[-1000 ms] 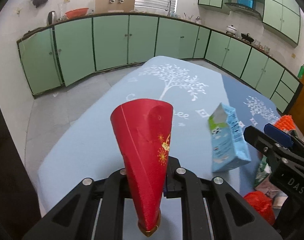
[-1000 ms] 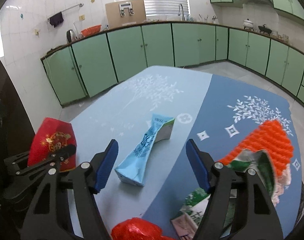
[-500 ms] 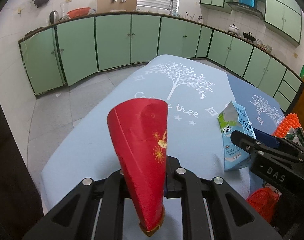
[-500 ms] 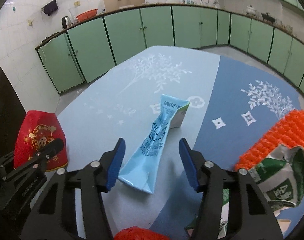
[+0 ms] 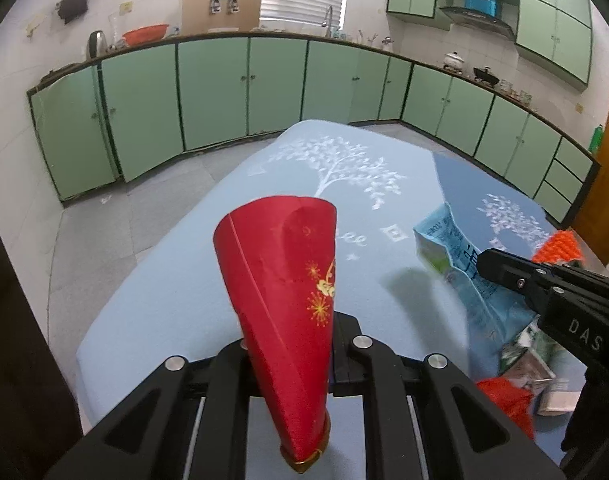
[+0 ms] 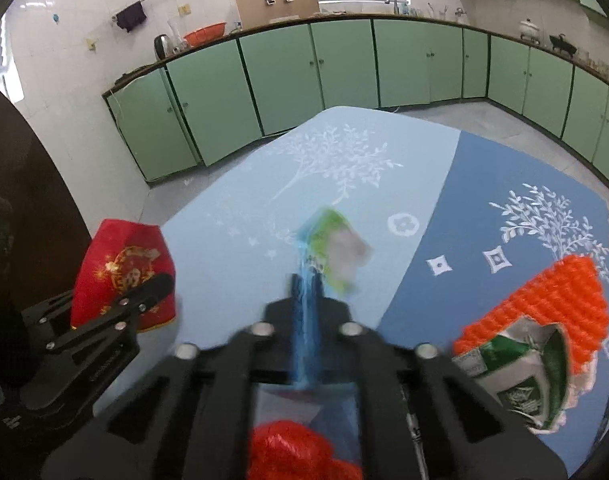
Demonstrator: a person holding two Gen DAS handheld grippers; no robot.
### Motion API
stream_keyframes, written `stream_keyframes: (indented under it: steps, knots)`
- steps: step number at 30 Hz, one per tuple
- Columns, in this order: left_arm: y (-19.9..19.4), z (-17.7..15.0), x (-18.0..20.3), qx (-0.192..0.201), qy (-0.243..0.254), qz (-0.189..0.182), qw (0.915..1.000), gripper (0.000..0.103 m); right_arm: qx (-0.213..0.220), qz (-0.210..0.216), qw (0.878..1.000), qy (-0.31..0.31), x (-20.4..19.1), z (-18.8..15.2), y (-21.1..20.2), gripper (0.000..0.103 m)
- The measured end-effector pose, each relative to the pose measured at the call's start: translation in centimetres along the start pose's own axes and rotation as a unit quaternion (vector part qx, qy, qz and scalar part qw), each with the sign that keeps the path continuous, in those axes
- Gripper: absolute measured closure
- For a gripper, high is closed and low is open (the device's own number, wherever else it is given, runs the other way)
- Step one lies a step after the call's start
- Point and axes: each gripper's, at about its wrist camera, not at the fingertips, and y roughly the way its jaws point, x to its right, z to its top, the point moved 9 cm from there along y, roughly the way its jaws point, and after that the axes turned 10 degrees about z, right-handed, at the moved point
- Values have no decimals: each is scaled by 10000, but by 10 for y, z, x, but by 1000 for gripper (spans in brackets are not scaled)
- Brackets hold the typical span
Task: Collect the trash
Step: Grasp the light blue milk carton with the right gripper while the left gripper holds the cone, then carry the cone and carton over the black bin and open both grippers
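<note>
The right gripper (image 6: 304, 300) is seen pressed together on a flattened light-blue carton (image 6: 306, 320), which is pinched edge-on between the jaws at the lower centre of the right wrist view, its blurred green and white top (image 6: 336, 248) sticking out above the fingertips; in the left wrist view the same carton (image 5: 460, 276) is seen at the right, lifted off the table beside the black fingers; the left gripper (image 5: 300, 364) is clamped on a red paper cup (image 5: 284, 292) with gold print, held upright at the centre of its own view and found at the lower left of the right wrist view; an orange foam net (image 6: 552, 300), a torn green and white carton (image 6: 528, 372) and red crumpled plastic (image 6: 296, 456) are left on the blue tablecloth (image 6: 244, 208) with white tree prints.
</note>
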Motion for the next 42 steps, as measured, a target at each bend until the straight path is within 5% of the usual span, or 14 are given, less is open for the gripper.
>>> stream_keyframes:
  steps: [9, 13, 18, 21, 23, 25, 42]
  knots:
    - [-3, -4, 11, -8, 107, 3, 9999, 90, -323, -129, 9994, -71, 6, -16, 6, 95]
    - [2, -7, 4, -57, 77, 81, 9999, 90, -346, -101, 9993, 93, 8, -17, 9, 63]
    - [5, -7, 0, -90, -3, 82, 9999, 90, -514, -298, 9982, 48, 12, -21, 18, 49]
    - [7, -8, 1, -116, -8, 51, 9999, 90, -634, -469, 9969, -30, 17, -24, 25, 49]
    - [8, -9, 3, -136, 11, 35, 9999, 90, -746, -481, 9960, -45, 21, -27, 29, 73]
    - [8, -9, 4, -129, 39, 20, 9999, 90, -806, -444, 9958, -21, 23, -29, 30, 82]
    - [-33, 20, 34, 301, 197, -362, 9987, 90, 372, -45, 9993, -83, 17, 19, -56, 89]
